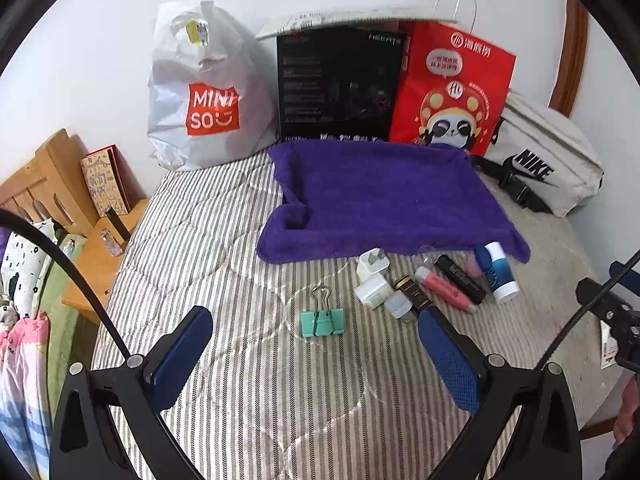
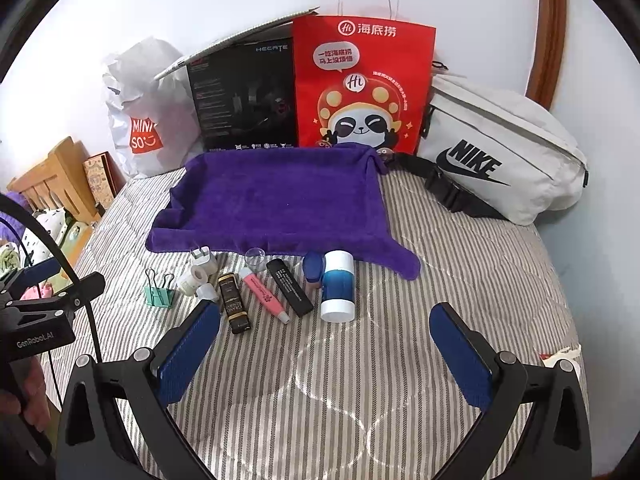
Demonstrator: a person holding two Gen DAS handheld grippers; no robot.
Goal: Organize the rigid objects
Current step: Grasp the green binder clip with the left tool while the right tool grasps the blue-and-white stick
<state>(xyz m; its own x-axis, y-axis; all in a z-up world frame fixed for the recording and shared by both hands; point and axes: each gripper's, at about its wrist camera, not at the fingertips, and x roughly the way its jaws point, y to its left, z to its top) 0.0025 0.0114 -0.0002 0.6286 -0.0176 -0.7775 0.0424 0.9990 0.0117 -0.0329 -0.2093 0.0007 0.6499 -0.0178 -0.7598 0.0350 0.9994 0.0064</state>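
Striped bed (image 2: 460, 264) bears purple towel (image 2: 280, 196), binder clip (image 2: 159, 294).

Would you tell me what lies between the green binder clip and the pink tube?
In the right wrist view: white charger plugs and a dark gold-lettered tube lie between binder clip and pink tube.

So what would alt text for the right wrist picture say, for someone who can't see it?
An open two-finger gripper hovers over a striped bed, facing a row of small items: a green binder clip, a pink tube and a blue-and-white bottle. Behind them lies a purple towel, with bags against the wall.

Black gripper (image 1: 316, 354), blue pads (image 1: 182, 356)
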